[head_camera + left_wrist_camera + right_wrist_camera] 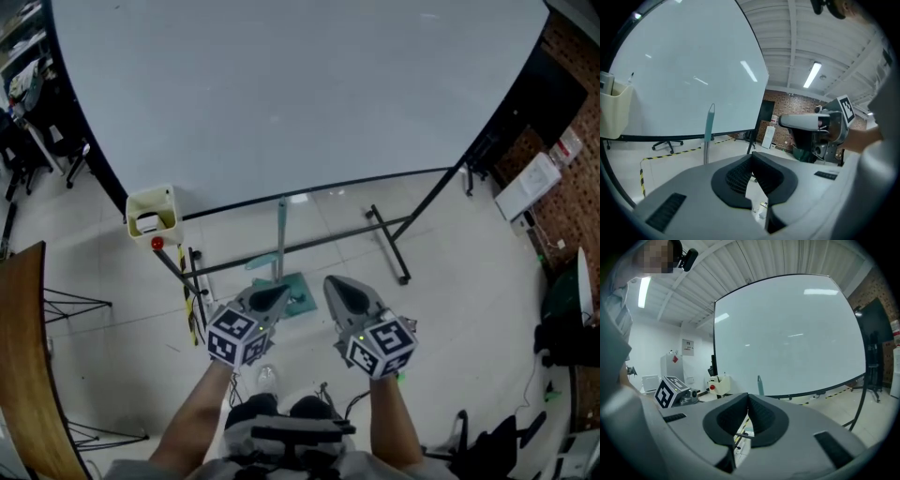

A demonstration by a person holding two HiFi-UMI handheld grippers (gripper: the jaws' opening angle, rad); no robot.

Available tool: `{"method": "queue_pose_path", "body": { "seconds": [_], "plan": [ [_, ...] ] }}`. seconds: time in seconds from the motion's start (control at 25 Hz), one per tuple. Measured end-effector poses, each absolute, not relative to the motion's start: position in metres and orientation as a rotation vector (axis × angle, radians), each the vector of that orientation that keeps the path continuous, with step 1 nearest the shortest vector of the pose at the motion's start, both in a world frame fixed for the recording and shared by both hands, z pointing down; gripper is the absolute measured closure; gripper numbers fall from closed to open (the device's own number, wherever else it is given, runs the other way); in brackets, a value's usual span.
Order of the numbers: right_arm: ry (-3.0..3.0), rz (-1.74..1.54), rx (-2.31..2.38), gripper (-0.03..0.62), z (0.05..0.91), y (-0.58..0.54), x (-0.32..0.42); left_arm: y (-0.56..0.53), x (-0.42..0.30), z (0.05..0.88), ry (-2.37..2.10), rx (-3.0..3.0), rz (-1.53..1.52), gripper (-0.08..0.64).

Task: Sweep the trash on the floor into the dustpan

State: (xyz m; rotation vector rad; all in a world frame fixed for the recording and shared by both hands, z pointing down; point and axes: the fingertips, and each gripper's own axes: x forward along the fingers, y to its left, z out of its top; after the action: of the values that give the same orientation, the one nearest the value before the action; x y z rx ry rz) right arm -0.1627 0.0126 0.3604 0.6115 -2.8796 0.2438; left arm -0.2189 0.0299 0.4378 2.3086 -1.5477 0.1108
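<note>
Left tool [271,300]: clenched, nothing between its jaws.
Right tool [343,292]: likewise clenched and empty.
Dustpan: teal hard-plastic dustpan [298,292] with a slim upright handle, on the floor just beyond both tool tips.
Trash: what looks like a small pale crumpled scrap [267,378], near the person's feet.
Floor: glossy pale floor tiles [450,281]; light scraps should slide easily.
Step in hand: probably reaching for the handle. Part the jaws first, clamp it squarely, and keep the pan's lip flat.

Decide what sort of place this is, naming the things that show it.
Probably an office or lab workroom: a large white whiteboard on a black stand, a black wheeled office chair, a red brick wall.
</note>
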Motion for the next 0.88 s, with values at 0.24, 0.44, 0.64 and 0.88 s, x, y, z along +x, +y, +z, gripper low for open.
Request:
{"method": "queue_pose_path", "body": {
  "seconds": [0.24, 0.44, 0.64, 0.88],
  "plan": [
    [-2.814, 0.305, 0.578, 0.592, 0.388, -0.016, -0.187, 0.004, -0.243, 0.465, -1.554, 2.277, 0.164, 0.552],
    [-2.773, 0.319, 0.49, 0.59, 0.415, -0.043, -0.209, -0.019, -0.264, 0.487, -1.594, 2.237, 0.231, 0.552],
    [-2.76, 0.301, 0.33, 0.458, 0.433, -0.068, -0.241, -0.038, -0.277, 0.512, -1.607, 2.244, 0.297, 0.552],
    [-2.771, 0.224, 0.16, 0.393, 0.44, -0.098, -0.294, -0.049, -0.292, 0.54, -1.613, 2.198, 0.335, 0.552]
  ]
}}
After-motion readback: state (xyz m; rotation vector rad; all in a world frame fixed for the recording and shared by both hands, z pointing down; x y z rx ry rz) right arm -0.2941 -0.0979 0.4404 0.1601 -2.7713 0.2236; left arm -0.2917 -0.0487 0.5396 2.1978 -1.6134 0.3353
